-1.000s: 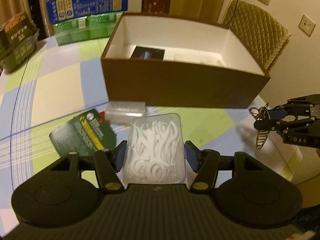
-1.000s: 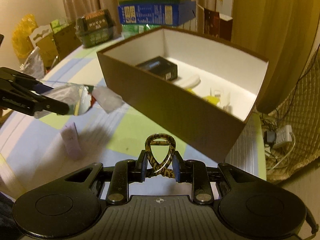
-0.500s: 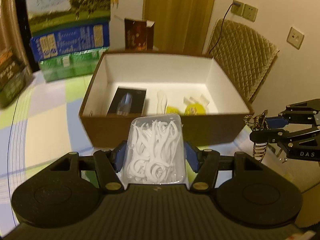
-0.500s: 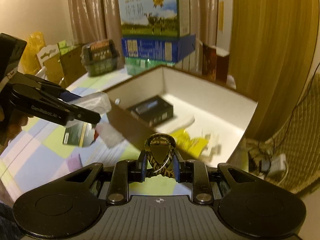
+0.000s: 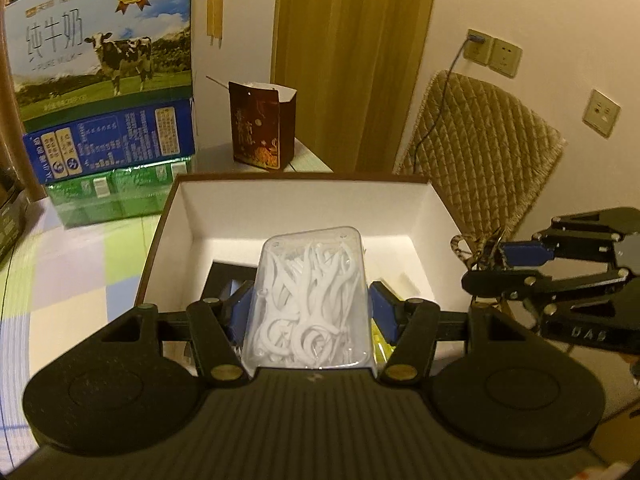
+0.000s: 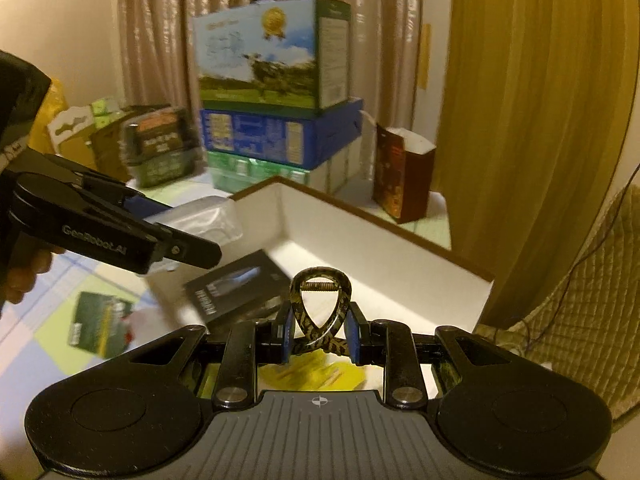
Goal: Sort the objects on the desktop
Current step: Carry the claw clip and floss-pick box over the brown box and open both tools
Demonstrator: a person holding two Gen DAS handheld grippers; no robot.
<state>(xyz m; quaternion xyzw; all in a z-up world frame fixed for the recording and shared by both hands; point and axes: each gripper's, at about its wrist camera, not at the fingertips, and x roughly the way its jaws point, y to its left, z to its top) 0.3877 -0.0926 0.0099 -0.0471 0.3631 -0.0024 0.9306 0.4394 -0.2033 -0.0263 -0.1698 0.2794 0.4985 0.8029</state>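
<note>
My left gripper (image 5: 310,314) is shut on a clear plastic case of white floss picks (image 5: 310,296), held above the near part of the brown cardboard box (image 5: 304,178) with its white inside. My right gripper (image 6: 318,338) is shut on a leopard-patterned hair clip (image 6: 320,308), over the same box (image 6: 380,248) toward its right end. In the box lie a black packet (image 6: 236,288) and yellow items (image 6: 316,372). Each gripper shows in the other's view: the right gripper (image 5: 492,268) with the clip (image 5: 464,250), the left gripper (image 6: 192,232) with the case (image 6: 208,216).
Stacked milk cartons (image 5: 104,64) and a dark red carton (image 5: 262,124) stand behind the box. A quilted chair cushion (image 5: 480,148) is to the right, off the table. A green card (image 6: 100,324) lies on the checked tablecloth (image 5: 80,272) left of the box. A hand (image 6: 24,276) holds the left gripper.
Both grippers rose and moved forward, from in front of the box's near wall to above its opening, each keeping its grip. The box's inside now shows below them.
</note>
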